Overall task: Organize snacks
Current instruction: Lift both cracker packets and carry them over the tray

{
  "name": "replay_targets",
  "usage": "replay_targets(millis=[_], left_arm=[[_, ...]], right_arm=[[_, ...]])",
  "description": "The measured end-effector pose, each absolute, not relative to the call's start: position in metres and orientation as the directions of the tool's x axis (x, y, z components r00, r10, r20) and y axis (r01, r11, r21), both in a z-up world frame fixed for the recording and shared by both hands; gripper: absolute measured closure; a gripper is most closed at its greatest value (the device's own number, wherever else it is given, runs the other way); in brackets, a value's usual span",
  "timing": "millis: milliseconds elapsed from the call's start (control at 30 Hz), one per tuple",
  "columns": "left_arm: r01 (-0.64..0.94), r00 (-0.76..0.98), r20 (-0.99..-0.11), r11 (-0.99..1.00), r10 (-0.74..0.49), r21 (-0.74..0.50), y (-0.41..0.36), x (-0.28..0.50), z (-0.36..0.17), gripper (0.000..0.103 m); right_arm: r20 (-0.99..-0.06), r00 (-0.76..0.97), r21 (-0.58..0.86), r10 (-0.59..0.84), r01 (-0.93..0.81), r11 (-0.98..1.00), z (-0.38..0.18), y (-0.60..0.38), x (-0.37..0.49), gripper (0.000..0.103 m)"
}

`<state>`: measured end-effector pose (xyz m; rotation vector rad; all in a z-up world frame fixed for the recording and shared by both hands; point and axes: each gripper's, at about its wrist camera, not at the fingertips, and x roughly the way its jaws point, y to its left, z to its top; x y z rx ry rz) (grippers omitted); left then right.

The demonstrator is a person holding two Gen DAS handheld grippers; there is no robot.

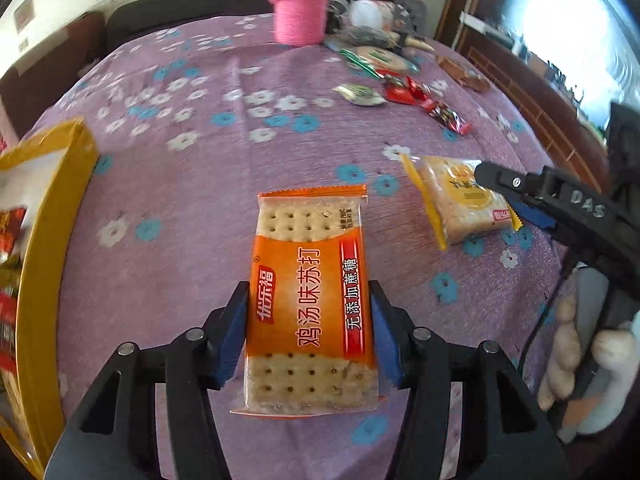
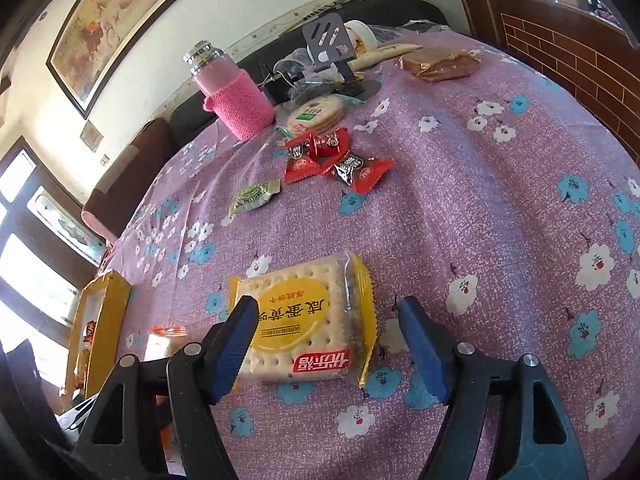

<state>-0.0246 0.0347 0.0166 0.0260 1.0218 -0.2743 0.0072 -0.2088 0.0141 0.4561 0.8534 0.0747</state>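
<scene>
- My left gripper (image 1: 306, 332) has the orange cracker pack (image 1: 310, 304) between its two blue pads. Both pads sit right against the sides of the pack, so it is clamped on the pack.
- The orange cracker pack lies on the purple flower cloth (image 1: 192, 208), just to the right of the yellow box (image 1: 60, 216).
- My right gripper (image 2: 328, 346) has its fingers wide apart. The yellow cracker pack (image 2: 304, 320) lies flat on the cloth between them.
- The left pad (image 2: 234, 350) covers one edge of the yellow cracker pack. The right pad stands away from it, so nothing is squeezed.
- In the left wrist view, the yellow cracker pack is to the right of the orange one, well apart from it.
- Farther from the yellow box sit the red candy packs (image 2: 332, 156), a small green pack (image 2: 254, 197) and a round cracker pack (image 2: 316, 115).
- A pink bottle (image 2: 236, 96) stands just beside the round cracker pack.
</scene>
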Motion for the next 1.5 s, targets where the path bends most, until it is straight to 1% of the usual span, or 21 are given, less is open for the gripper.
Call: replay_targets(millis=[67, 133, 200, 233, 267, 367, 433, 467, 567, 633, 700, 733, 767, 833, 933, 1000, 1033, 1067, 1167, 1300, 1500], left_arm=[[0.219, 0.493, -0.837, 0.965, -0.239, -0.147, 0.051, -0.032, 0.020, 0.049], [0.194, 0.507, -0.823, 0.964, -0.256, -0.180, 0.069, -0.041, 0.026, 0.049], [0.177, 0.524, -0.810, 0.964, -0.264, -0.199, 0.083, -0.050, 0.034, 0.049], [0.170, 0.535, -0.803, 0.964, -0.264, -0.204, 0.090, -0.054, 0.038, 0.049], [0.163, 0.546, -0.795, 0.964, -0.265, -0.209, 0.096, -0.058, 0.042, 0.048], [0.150, 0.577, -0.773, 0.965, -0.263, -0.216, 0.112, -0.066, 0.051, 0.048], [0.146, 0.591, -0.764, 0.965, -0.261, -0.217, 0.118, -0.071, 0.054, 0.048], [0.143, 0.597, -0.759, 0.966, -0.259, -0.216, 0.122, -0.073, 0.055, 0.048], [0.134, 0.616, -0.747, 0.967, -0.252, -0.216, 0.135, -0.079, 0.058, 0.048], [0.124, 0.623, -0.739, 0.965, -0.258, -0.232, 0.146, -0.083, 0.060, 0.048], [0.117, 0.630, -0.731, 0.962, -0.263, -0.246, 0.154, -0.086, 0.062, 0.048], [0.113, 0.634, -0.728, 0.962, -0.263, -0.250, 0.157, -0.088, 0.063, 0.048], [0.107, 0.638, -0.724, 0.961, -0.262, -0.255, 0.161, -0.089, 0.063, 0.048], [0.095, 0.643, -0.719, 0.959, -0.263, -0.266, 0.168, -0.092, 0.065, 0.048], [0.084, 0.653, -0.710, 0.956, -0.266, -0.281, 0.177, -0.096, 0.067, 0.048], [0.077, 0.661, -0.703, 0.955, -0.263, -0.286, 0.183, -0.099, 0.069, 0.048], [0.072, 0.664, -0.700, 0.955, -0.262, -0.288, 0.187, -0.100, 0.069, 0.048], [0.065, 0.668, -0.697, 0.954, -0.260, -0.293, 0.191, -0.100, 0.070, 0.048], [0.042, 0.680, -0.688, 0.950, -0.254, -0.308, 0.203, -0.102, 0.072, 0.048], [0.015, 0.695, -0.674, 0.942, -0.252, -0.336, 0.219, -0.107, 0.073, 0.048], [-0.026, 0.719, -0.656, 0.935, -0.228, -0.353, 0.245, -0.114, 0.078, 0.048]], right_arm=[[-0.705, 0.663, 0.407, 0.252, 0.087, 0.909, 0.015, -0.204, 0.008, 0.026], [-0.712, 0.647, 0.403, 0.275, 0.055, 0.913, 0.014, -0.196, 0.012, 0.020], [-0.740, 0.632, 0.343, 0.230, 0.061, 0.937, 0.015, -0.186, 0.015, 0.018], [-0.754, 0.621, 0.322, 0.213, 0.066, 0.945, 0.016, -0.181, 0.017, 0.014], [-0.770, 0.605, 0.300, 0.201, 0.066, 0.952, 0.017, -0.175, 0.020, 0.012], [-0.822, 0.554, 0.193, 0.135, 0.047, 0.980, 0.016, -0.153, 0.032, 0.011], [-0.847, 0.527, 0.102, 0.072, 0.029, 0.994, 0.013, -0.136, 0.038, 0.007], [-0.851, 0.523, 0.076, 0.050, 0.027, 0.997, 0.012, -0.131, 0.039, 0.007], [-0.855, 0.518, 0.050, 0.019, 0.046, 0.998, 0.012, -0.124, 0.041, 0.007], [-0.867, 0.498, 0.021, -0.002, 0.039, 0.999, 0.008, -0.117, 0.043, 0.004], [-0.865, 0.502, 0.000, -0.007, 0.014, 1.000, 0.007, -0.110, 0.044, 0.008], [-0.861, 0.508, -0.001, -0.003, 0.006, 1.000, 0.008, -0.108, 0.042, 0.020], [-0.856, 0.517, 0.006, 0.008, -0.005, 1.000, 0.011, -0.107, 0.040, 0.036], [-0.847, 0.532, 0.004, 0.006, -0.005, 1.000, 0.017, -0.102, 0.034, 0.042], [-0.832, 0.554, 0.034, 0.026, 0.005, 0.999, 0.018, -0.100, 0.027, 0.044], [-0.821, 0.567, 0.080, 0.058, 0.014, 0.997, 0.020, -0.103, 0.021, 0.049], [-0.815, 0.575, 0.098, 0.073, 0.014, 0.995, 0.022, -0.103, 0.021, 0.054], [-0.805, 0.587, 0.116, 0.086, 0.013, 0.993, 0.027, -0.103, 0.017, 0.065], [-0.780, 0.614, 0.145, 0.119, -0.007, 0.989, 0.044, -0.097, 0.008, 0.081], [-0.780, 0.612, 0.130, 0.129, -0.042, 0.991, 0.050, -0.083, 0.003, 0.083], [-0.758, 0.619, 0.198, 0.205, -0.080, 0.977, 0.064, -0.069, -0.013, 0.083]])
